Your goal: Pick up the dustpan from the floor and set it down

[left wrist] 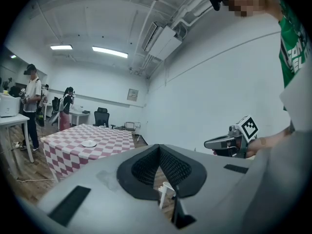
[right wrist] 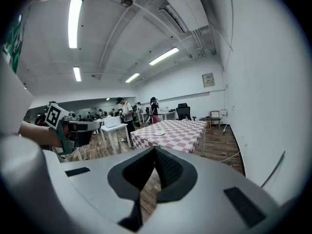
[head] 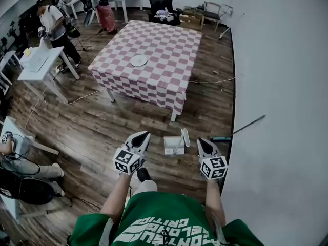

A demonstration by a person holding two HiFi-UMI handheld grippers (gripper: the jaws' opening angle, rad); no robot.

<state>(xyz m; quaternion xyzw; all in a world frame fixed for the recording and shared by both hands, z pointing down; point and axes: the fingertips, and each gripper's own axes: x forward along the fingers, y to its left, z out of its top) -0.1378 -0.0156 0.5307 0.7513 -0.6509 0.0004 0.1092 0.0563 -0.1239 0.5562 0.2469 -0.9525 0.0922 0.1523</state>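
A white dustpan [head: 172, 145] with an upright handle stands on the wooden floor just in front of the person. It lies between the two grippers, and neither one touches it. My left gripper [head: 144, 136] hovers to its left, jaws closed to a point and empty. My right gripper [head: 200, 141] hovers to its right, also shut and empty. In the left gripper view the jaws [left wrist: 158, 148] meet, and a bit of the dustpan [left wrist: 165, 190] shows below them. The right gripper view shows shut jaws [right wrist: 155, 150] over bare floor.
A table [head: 164, 81] with a pink checked cloth and a white plate [head: 138, 60] stands ahead. A white wall [head: 282, 111] runs close along the right, with a long stick [head: 248, 124] leaning on it. White desks [head: 38, 60] and people are at the left and back.
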